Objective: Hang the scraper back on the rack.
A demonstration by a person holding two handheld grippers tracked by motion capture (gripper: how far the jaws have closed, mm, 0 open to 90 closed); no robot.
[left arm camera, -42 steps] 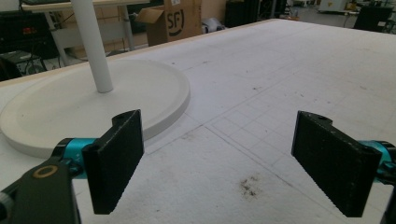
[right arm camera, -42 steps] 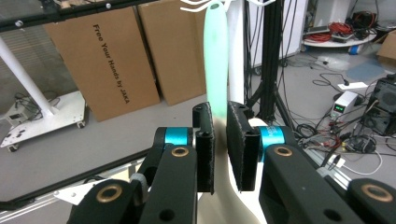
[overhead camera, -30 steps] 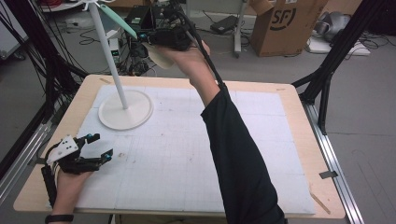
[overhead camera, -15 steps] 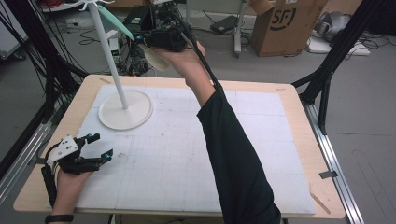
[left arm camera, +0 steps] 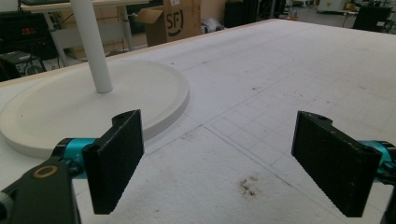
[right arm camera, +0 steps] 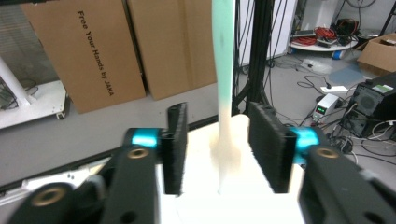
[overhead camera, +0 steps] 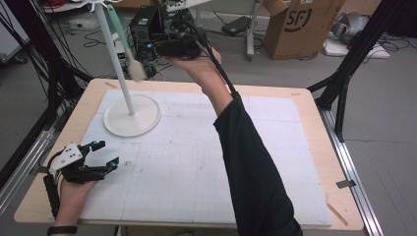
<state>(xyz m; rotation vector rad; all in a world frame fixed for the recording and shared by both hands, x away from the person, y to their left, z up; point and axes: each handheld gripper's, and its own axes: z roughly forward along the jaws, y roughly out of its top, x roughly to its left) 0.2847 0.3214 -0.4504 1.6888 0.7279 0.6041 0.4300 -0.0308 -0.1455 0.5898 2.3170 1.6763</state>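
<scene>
Right claw [right arm camera: 219,149] has just been opening, its jaws standing apart around the hanging spatula [overhead camera: 124,44], pads clear of it. Looks like a release onto the stand [overhead camera: 132,115]; next, back away cleanly. Left claw [overhead camera: 101,155] rests open on the table [overhead camera: 305,98].

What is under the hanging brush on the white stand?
The brush hangs from the top of the stand, its pale head low over the table's far left edge. Its hook is cut off. The right gripper stands open around it.

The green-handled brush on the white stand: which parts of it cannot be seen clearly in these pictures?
- High view: the top of the brush and its hanging point on the white stand are cut off by the upper edge.
- Right gripper view: the brush is blurred; contact with the right hand-held gripper cannot be judged.
</scene>
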